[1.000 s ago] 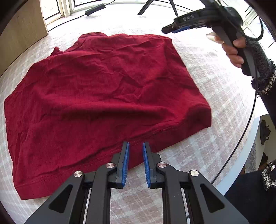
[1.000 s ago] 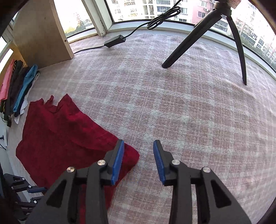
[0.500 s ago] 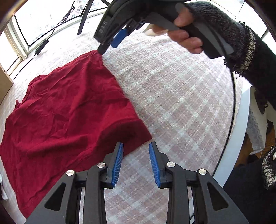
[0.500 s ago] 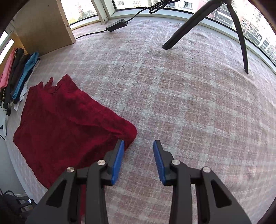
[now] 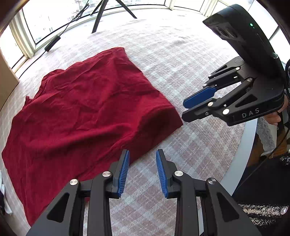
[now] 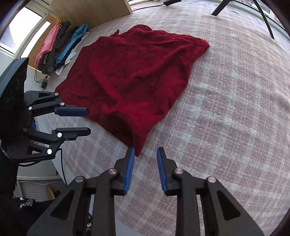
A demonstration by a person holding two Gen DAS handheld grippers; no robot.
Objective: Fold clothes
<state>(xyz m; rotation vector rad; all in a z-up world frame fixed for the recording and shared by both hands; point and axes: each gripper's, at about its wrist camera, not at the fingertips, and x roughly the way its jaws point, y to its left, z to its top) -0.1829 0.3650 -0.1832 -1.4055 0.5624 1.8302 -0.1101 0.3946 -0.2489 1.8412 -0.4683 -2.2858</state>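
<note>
A dark red garment [image 5: 87, 112] lies spread and wrinkled on the checked tablecloth; it also shows in the right wrist view [image 6: 134, 72]. My left gripper [image 5: 142, 154] is open and empty, just off the garment's near edge. My right gripper [image 6: 145, 152] is open and empty, its left finger beside the garment's near corner. In the left wrist view the right gripper [image 5: 184, 110] hovers just right of that corner. In the right wrist view the left gripper [image 6: 87, 120] sits left of the garment, jaws apart.
A pile of folded clothes [image 6: 59, 45] lies at the far left beside a wooden board [image 6: 87, 10]. A tripod [image 5: 103, 10] and a cable with a power brick [image 5: 52, 40] stand at the back. The table edge [image 5: 242, 145] runs close on the right.
The right gripper has dropped from above the garment's far corner to its near right corner. The left gripper's jaws have opened a little wider. The garment has not moved.
</note>
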